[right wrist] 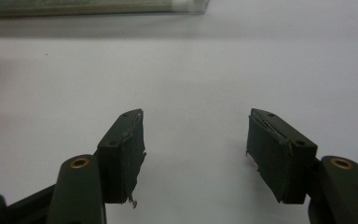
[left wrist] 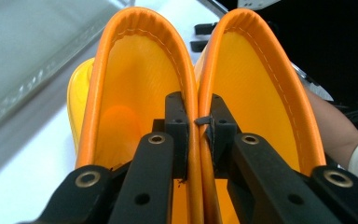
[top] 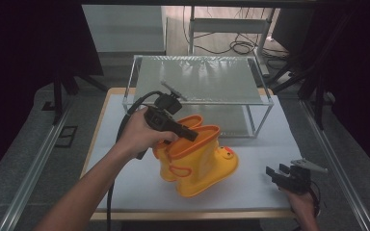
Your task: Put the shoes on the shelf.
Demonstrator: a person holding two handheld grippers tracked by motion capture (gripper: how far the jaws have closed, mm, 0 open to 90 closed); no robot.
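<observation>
Boots (top: 197, 161) tilted, inner cuffs pinched together between left fingers (left wrist: 176, 122), right fingers (right wrist: 123, 154) apart over table (right wrist: 191, 70)

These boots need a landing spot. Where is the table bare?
The white table is bare left of the yellow boots, and between them and the right gripper. The metal rack crowds the back edge.

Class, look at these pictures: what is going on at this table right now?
A person works at a white table with a gripper in each hand. The left gripper pinches the two touching orange rims of a pair of yellow rain boots, which tilt in its grip. The right gripper rests at the table's near right corner, fingers apart, holding nothing. A wire shelf stands behind.
</observation>
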